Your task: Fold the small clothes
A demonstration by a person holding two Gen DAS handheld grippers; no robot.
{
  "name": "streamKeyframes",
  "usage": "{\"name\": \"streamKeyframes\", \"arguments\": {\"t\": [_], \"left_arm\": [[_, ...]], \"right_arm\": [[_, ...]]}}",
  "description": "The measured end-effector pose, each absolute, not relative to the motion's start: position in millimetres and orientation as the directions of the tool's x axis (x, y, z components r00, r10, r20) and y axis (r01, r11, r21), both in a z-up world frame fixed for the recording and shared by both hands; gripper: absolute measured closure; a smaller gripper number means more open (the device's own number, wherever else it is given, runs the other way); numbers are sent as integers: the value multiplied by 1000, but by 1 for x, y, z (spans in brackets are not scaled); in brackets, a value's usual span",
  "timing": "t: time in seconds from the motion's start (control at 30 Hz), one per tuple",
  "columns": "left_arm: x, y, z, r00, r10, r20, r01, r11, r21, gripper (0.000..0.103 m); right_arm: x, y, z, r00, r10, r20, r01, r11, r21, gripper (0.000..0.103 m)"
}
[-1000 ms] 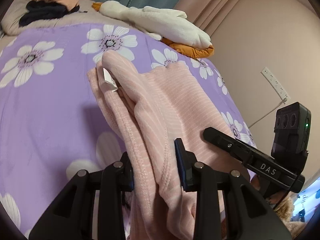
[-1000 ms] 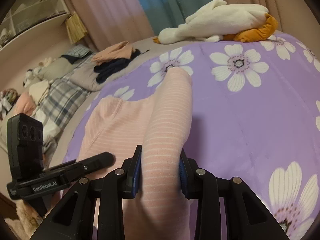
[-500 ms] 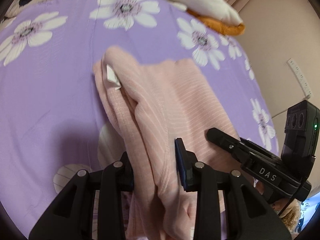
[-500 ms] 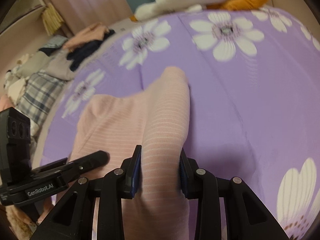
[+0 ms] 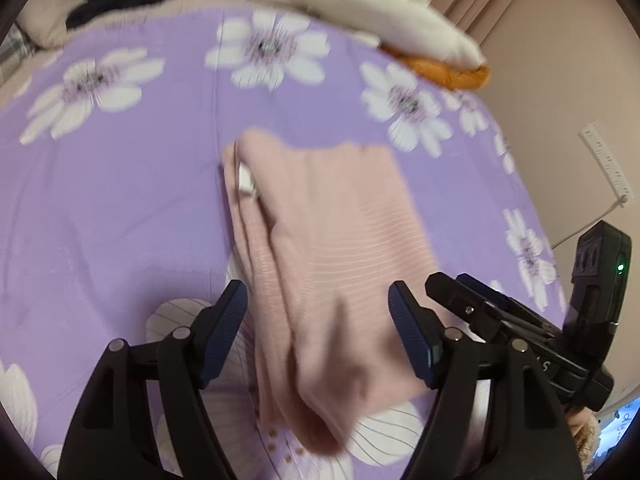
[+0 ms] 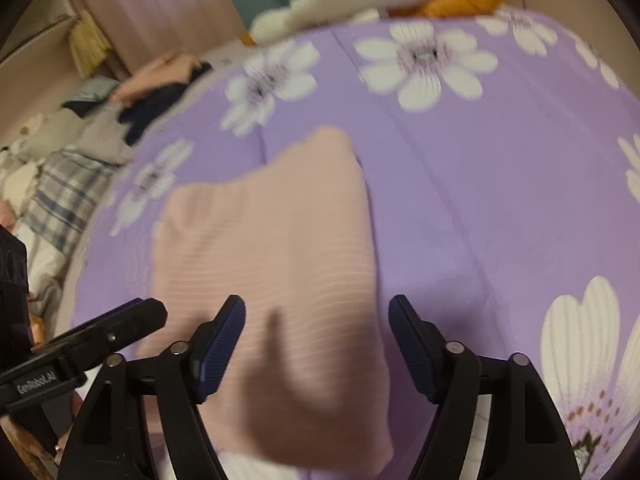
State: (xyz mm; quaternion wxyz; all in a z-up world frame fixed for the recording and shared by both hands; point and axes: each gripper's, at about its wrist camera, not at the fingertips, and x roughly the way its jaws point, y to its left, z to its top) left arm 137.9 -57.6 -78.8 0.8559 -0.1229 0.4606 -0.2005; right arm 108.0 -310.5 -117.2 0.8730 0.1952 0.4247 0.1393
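Observation:
A pink striped garment (image 5: pixel 324 248) lies folded on the purple flowered bedsheet (image 5: pixel 120 208), a white tag (image 5: pixel 246 180) showing at its far left corner. My left gripper (image 5: pixel 316 312) hangs over its near left edge, jaws opening, the pads clear of the cloth. In the right wrist view the same pink garment (image 6: pixel 272 248) lies flat under my right gripper (image 6: pixel 316 320), whose jaws are also opening with nothing pressed between the pads. Each gripper appears at the edge of the other's view.
A white and orange plush toy (image 5: pixel 384 20) lies at the far edge of the bed. Dark and peach clothes (image 6: pixel 160 88) are piled at the far left, with a plaid blanket (image 6: pixel 60 196) beside them. A wall with a power strip (image 5: pixel 608 160) stands to the right.
Both grippers let go of the pink garment and their jaws spread wide. The raised folds they held dropped flat onto the sheet.

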Motion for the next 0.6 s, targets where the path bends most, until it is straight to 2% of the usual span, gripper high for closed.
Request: {"name": "streamKeyframes", "arguments": {"t": [0.17,0.23,0.4,0.6], "left_arm": [[100,-48,-37,579,-471,-665,280,882,-380,8],[86,-45,-24,618,-452,-644,280,891,-356,0],[58,-37,-13,652,-409,-639,262,912,-317,1],[36,-38,-22,658,-313,-685,210,950,-232,1]], "right_arm": [[74,-316,-74,708,371,-601,-114,900,421,9],[62,-315,-60,735,348,-582,-120,912,392,8],[42,-311,-41,785,255,-565,-94,950,297,8],[24,-312,-36,774,294,-561,-121,938,324,8]]}}
